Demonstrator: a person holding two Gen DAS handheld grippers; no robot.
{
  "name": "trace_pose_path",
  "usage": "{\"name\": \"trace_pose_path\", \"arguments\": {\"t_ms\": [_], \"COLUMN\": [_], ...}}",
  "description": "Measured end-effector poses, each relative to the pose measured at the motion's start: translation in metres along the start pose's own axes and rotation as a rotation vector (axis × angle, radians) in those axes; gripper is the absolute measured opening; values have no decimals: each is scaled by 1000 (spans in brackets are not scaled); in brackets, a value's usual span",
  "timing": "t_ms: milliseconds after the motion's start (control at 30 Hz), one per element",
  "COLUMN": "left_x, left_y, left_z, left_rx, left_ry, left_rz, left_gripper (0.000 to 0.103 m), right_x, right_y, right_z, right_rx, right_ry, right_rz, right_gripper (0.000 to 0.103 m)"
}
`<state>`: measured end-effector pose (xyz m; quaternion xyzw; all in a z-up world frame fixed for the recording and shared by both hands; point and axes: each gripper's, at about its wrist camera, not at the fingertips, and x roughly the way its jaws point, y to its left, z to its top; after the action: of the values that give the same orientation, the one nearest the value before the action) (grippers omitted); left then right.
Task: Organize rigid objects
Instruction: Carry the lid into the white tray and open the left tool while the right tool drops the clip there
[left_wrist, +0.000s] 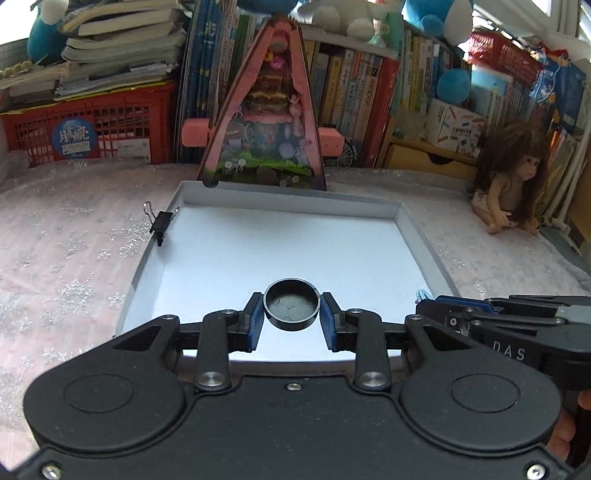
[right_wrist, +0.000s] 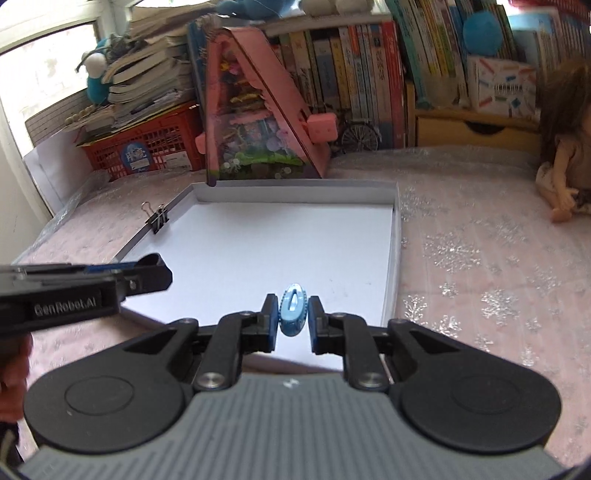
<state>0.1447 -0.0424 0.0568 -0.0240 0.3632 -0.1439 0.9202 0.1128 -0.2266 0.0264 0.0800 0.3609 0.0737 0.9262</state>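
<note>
My left gripper (left_wrist: 291, 314) is shut on a round black cap (left_wrist: 291, 309), open side up, held over the near part of a shallow white box lid (left_wrist: 258, 243). My right gripper (right_wrist: 293, 314) is shut on a small light-blue oval object (right_wrist: 293, 309), held on edge over the near right part of the same lid (right_wrist: 295, 236). The right gripper also shows at the right of the left wrist view (left_wrist: 428, 302). The left gripper's fingers (right_wrist: 147, 275) enter the right wrist view from the left. A black binder clip (left_wrist: 161, 223) is clamped on the lid's left wall.
The lid lies on a pink snowflake-patterned cloth (left_wrist: 66, 236). Behind it stands a pink triangular toy house (left_wrist: 264, 122), a red crate (left_wrist: 92, 129) with stacked papers, and shelves of books (left_wrist: 354, 92). A long-haired doll (left_wrist: 513, 192) sits at the right.
</note>
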Motion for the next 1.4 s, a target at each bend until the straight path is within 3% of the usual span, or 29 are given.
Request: {"name": "trace_pose_path", "arguments": {"t_ms": [333,967,1067,1133,1200,1400], "left_x": [53,59,55,50,43,13], "left_y": [-1,-6,-6,-8,-9,-9], "left_z": [-3,-13,-13,-14,-15,-23], "left_rx": [12,66,73,84,100,135], "left_ry": [70,64,56,43,23,-39], "left_rz": [72,90,86,87,86,84], "left_gripper": [30,31,31,33,42,57], "right_x": [38,41,39,37,32,6], "right_y": [-9,-11,-11,-11,-10,-4], "right_z": [0,-3,-4,-4,-5,-10], "right_rx": [30,12,12,5,-8,-65], "right_ry": [70,73,71,65,53,-10], "right_rz": [-35,-30,-29,-31,-33,-29], "right_gripper": [21,28,44,45,54,75]}}
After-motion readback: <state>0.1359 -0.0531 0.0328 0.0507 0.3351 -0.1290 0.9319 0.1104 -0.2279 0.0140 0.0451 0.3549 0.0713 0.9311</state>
